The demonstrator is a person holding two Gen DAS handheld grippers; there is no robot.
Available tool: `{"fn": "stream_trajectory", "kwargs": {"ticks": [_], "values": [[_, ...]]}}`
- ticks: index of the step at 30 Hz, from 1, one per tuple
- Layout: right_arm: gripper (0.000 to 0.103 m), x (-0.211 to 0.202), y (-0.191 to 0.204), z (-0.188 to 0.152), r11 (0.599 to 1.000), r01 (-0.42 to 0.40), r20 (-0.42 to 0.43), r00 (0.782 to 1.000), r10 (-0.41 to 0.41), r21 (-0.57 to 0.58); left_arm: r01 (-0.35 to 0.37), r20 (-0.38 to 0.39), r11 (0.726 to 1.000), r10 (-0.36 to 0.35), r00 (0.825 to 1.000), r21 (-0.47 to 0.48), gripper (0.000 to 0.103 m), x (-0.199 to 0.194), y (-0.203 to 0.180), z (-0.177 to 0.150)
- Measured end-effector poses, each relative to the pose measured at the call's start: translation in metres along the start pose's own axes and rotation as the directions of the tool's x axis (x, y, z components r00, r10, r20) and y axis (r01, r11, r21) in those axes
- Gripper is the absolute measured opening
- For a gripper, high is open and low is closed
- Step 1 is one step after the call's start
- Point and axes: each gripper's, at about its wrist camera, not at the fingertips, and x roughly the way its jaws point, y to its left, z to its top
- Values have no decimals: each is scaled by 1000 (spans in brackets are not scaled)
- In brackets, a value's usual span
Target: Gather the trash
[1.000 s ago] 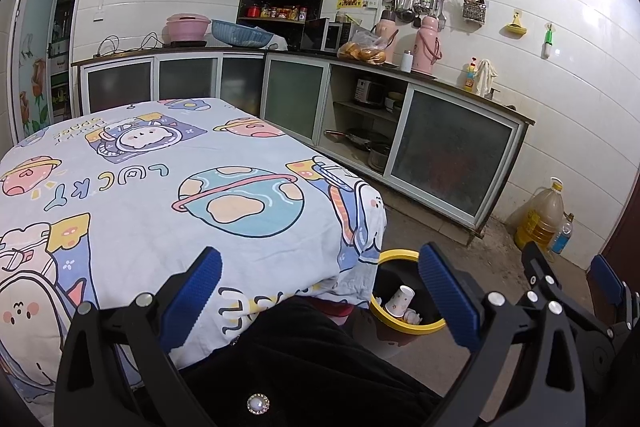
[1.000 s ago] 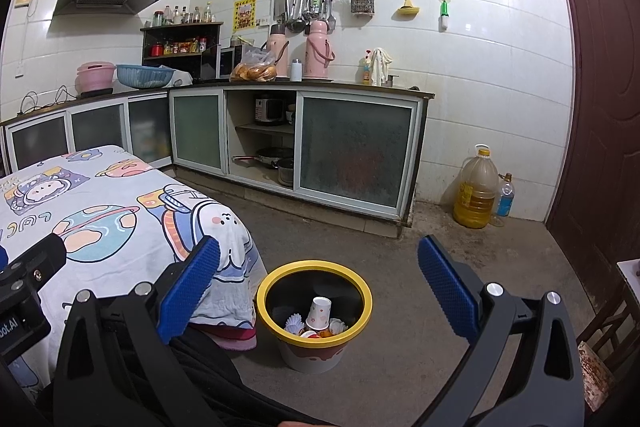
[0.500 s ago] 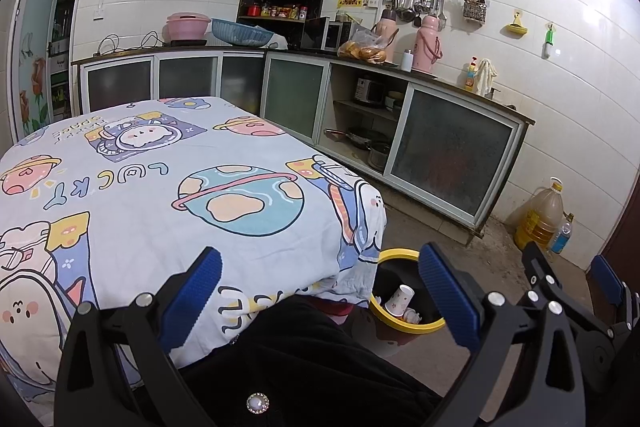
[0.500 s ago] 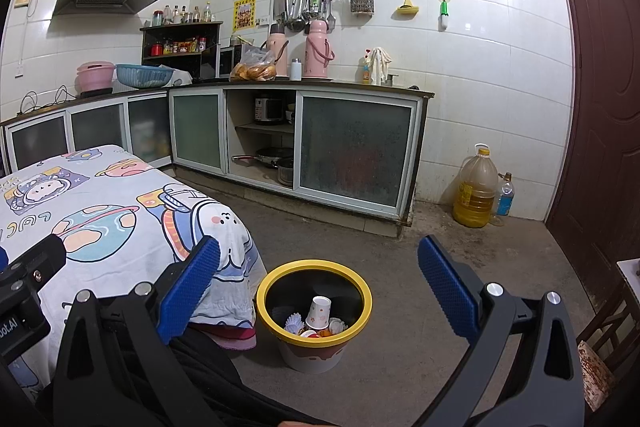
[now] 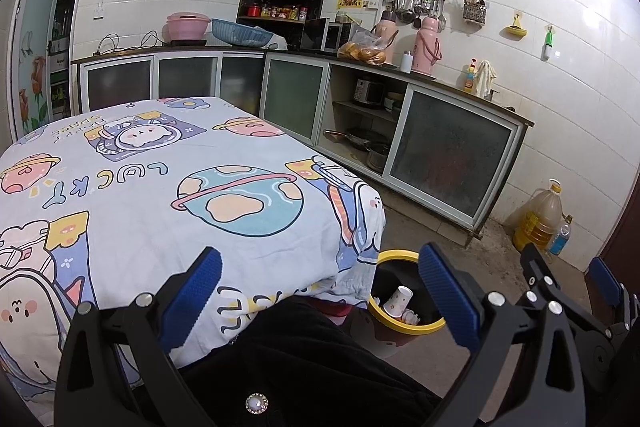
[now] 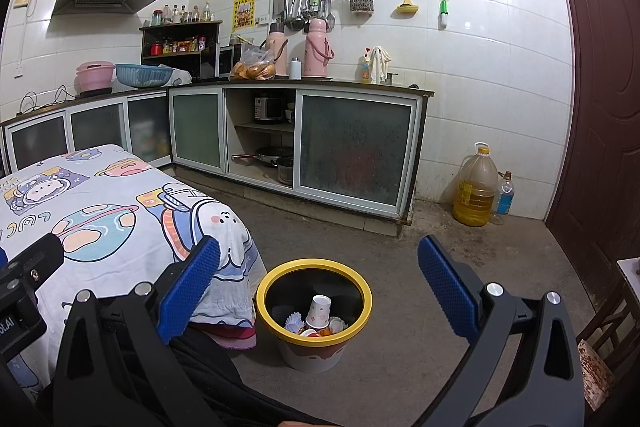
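Your left gripper (image 5: 318, 301) and right gripper (image 6: 318, 287) both gape wide, empty — ready to grasp. The yellow-rimmed bin (image 6: 262, 301) sits on the floor beside the table (image 5: 132, 219), handy for drops — paper cup (image 6: 319, 311) and wrappers already inside.

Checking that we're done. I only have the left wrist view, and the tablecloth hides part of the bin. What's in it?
Observer: The right wrist view shows the whole bin: a paper cup on white liners, with something orange beside them.
Operator: Is the right gripper holding anything?
Observer: No. The right gripper is open, with nothing between its fingers.
Operator: Any trash on the floor by the bin?
Observer: None that I can see; the floor to its right is bare concrete.
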Motion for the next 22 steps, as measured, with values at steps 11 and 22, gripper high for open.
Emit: {"fn": "stream_trajectory", "kwargs": {"ticks": [11, 22], "values": [[95, -1, 0, -2, 1000, 3, -4, 1000, -3, 3, 0, -9, 1000, 0, 1000, 1, 95, -1, 3, 1], [95, -1, 0, -3, 1000, 6, -11, 1000, -6, 7, -8, -18, 1000, 8, 1000, 5, 95, 2, 2, 5]]}}
